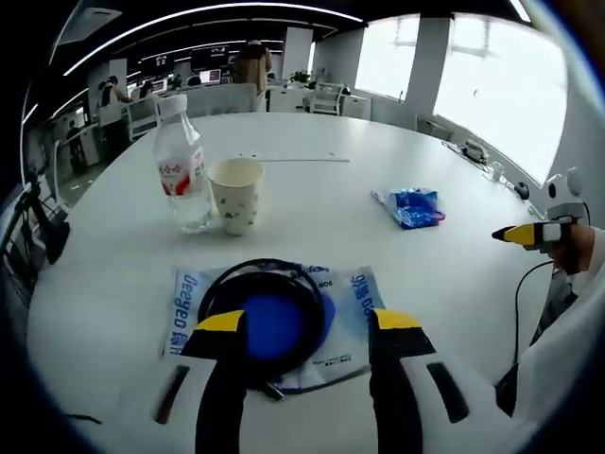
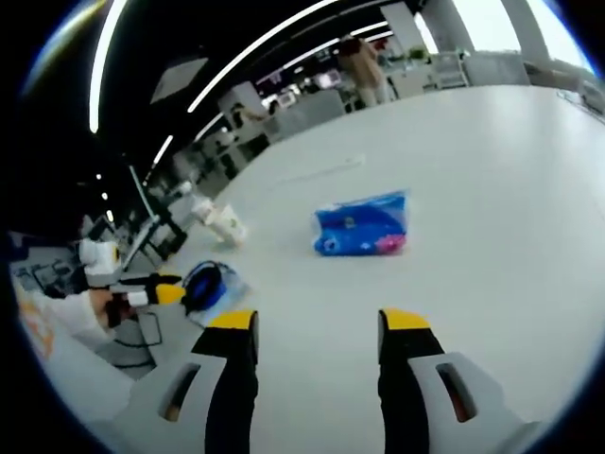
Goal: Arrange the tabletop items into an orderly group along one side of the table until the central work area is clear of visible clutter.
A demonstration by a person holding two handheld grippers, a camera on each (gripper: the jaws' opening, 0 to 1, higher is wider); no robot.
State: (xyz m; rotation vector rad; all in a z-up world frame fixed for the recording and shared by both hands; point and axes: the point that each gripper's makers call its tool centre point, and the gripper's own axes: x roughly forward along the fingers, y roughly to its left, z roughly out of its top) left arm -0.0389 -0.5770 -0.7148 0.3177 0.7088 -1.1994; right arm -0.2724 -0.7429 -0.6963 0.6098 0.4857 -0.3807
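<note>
A blue disc ringed by a coiled black cable [image 1: 274, 317] lay on a flat white packet with blue lettering [image 1: 352, 301] near the surface's [image 1: 312, 203] near edge, just ahead of the left gripper [image 1: 310, 322], whose jaws stood open and held nothing. Behind it stood a clear water bottle with a red label [image 1: 181, 165], and a paper cup [image 1: 235, 194] just beside it. A blue snack packet [image 2: 362, 227] lay apart toward the middle, ahead of the right gripper [image 2: 317, 322], its jaws likewise parted and empty. The packet's print was too blurred to read. The surface was white and rounded, in an open office with bright windows and ceiling light strips.
</note>
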